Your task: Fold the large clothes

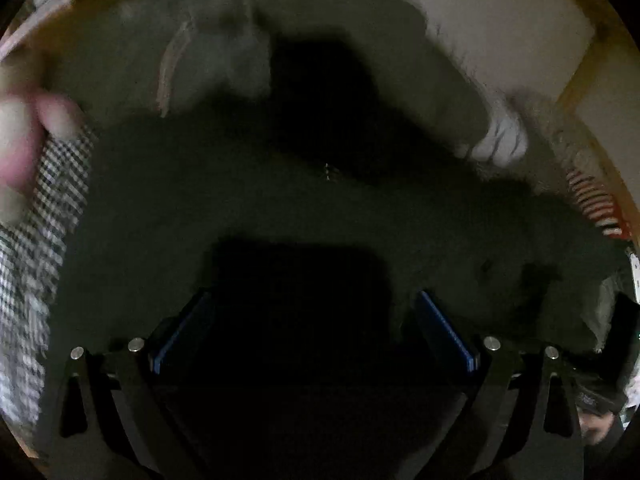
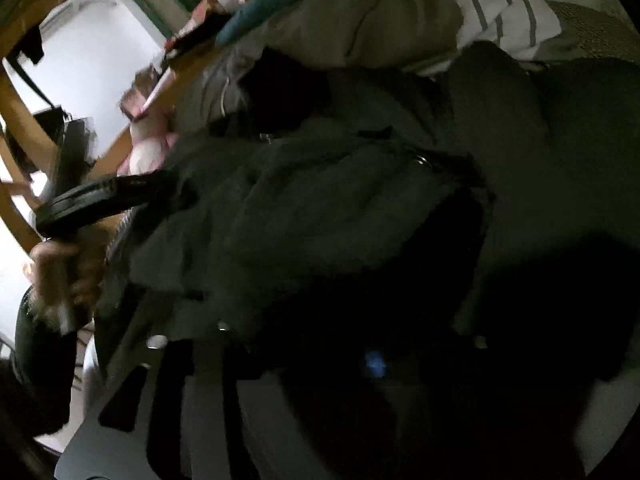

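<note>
A large dark green-grey garment (image 1: 280,208) fills the left wrist view and spreads over a pile of clothes. My left gripper (image 1: 314,304) is open just above it, its blue-padded fingers (image 1: 444,332) wide apart with dark cloth between and below them. In the right wrist view the same garment (image 2: 320,200) is bunched in thick folds with metal snaps showing. My right gripper (image 2: 360,344) is buried in dark cloth and shadow; its fingers are hidden. The left gripper's black body (image 2: 104,200) shows at the left edge of that view.
A checked black-and-white cloth (image 1: 44,232) lies at the left, a white striped cloth (image 1: 500,140) and a red striped cloth (image 1: 592,200) at the right. A beige garment (image 2: 380,20), a teal cloth (image 2: 260,4) and wooden frame bars (image 2: 24,92) are further off.
</note>
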`<action>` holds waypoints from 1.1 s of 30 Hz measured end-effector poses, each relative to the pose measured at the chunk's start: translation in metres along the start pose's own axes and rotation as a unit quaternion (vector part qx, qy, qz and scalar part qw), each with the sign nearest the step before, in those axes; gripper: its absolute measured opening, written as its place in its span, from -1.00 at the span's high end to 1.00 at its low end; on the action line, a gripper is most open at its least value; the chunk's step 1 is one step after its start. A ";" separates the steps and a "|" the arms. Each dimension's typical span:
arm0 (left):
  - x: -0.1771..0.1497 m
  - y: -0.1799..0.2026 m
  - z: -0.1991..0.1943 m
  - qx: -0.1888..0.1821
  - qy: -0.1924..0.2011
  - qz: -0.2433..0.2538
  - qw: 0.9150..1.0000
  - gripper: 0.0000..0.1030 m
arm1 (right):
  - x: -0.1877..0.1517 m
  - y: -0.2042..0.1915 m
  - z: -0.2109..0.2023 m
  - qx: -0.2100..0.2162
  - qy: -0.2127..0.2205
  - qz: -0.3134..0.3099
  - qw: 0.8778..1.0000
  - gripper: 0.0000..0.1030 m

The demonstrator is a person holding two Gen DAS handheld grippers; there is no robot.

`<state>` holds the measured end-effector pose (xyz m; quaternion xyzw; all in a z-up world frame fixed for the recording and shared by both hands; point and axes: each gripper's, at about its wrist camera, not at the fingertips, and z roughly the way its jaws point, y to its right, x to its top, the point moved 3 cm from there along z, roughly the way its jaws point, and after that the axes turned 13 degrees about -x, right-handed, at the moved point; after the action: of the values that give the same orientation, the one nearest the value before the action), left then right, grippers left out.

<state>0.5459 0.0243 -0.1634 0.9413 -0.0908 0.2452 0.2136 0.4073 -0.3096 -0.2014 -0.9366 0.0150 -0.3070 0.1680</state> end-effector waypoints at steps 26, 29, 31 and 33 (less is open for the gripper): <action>-0.039 0.005 0.040 0.117 0.060 0.107 0.986 -0.90 | 0.045 0.043 -0.045 -0.192 0.061 0.055 0.978 -0.90; -0.040 0.006 0.042 0.123 0.060 0.109 0.985 -0.91 | 0.052 0.007 -0.069 -0.195 0.114 -0.003 0.974 -0.93; -0.040 0.006 0.042 0.124 0.060 0.108 0.984 -0.91 | 0.049 -0.024 -0.052 -0.196 0.101 -0.055 0.974 -0.93; -0.040 0.005 0.042 0.123 0.060 0.108 0.985 -0.91 | 0.040 -0.046 -0.015 -0.223 0.060 -0.104 0.967 -0.93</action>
<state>0.5280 0.0034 -0.2148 0.9286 -0.1479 0.3322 0.0734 0.4274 -0.2766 -0.1522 -0.9268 -0.0044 -0.3672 -0.0788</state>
